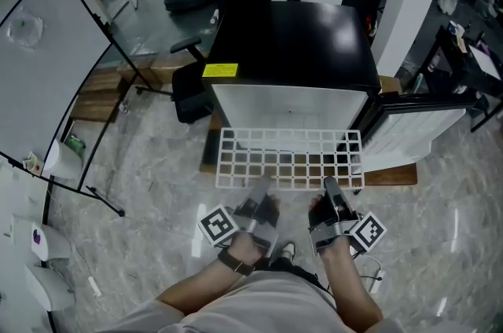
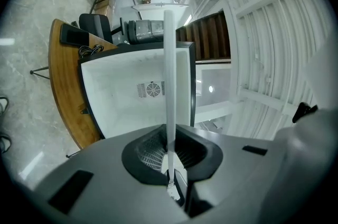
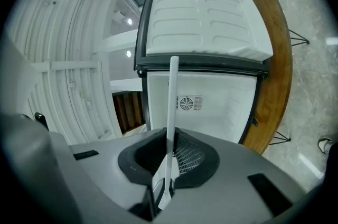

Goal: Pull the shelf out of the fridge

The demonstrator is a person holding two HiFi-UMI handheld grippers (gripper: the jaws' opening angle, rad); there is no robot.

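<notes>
The white wire shelf (image 1: 291,159) hangs level in front of the open fridge (image 1: 291,49), almost wholly outside it. My left gripper (image 1: 258,190) is shut on the shelf's near edge, left of centre. My right gripper (image 1: 330,188) is shut on the same edge further right. In the left gripper view the shelf (image 2: 169,85) shows edge-on as a thin white bar clamped between the jaws of the left gripper (image 2: 170,151), with the empty white fridge cavity (image 2: 132,96) behind. The right gripper view shows the same bar (image 3: 171,101) pinched in the right gripper (image 3: 169,157).
The fridge door (image 1: 416,127) stands swung open to the right. The fridge sits on a low wooden platform (image 1: 393,176). A black office chair (image 1: 189,84) stands at its left, and a large panel on a stand (image 1: 47,56) leans further left. The floor is grey marble.
</notes>
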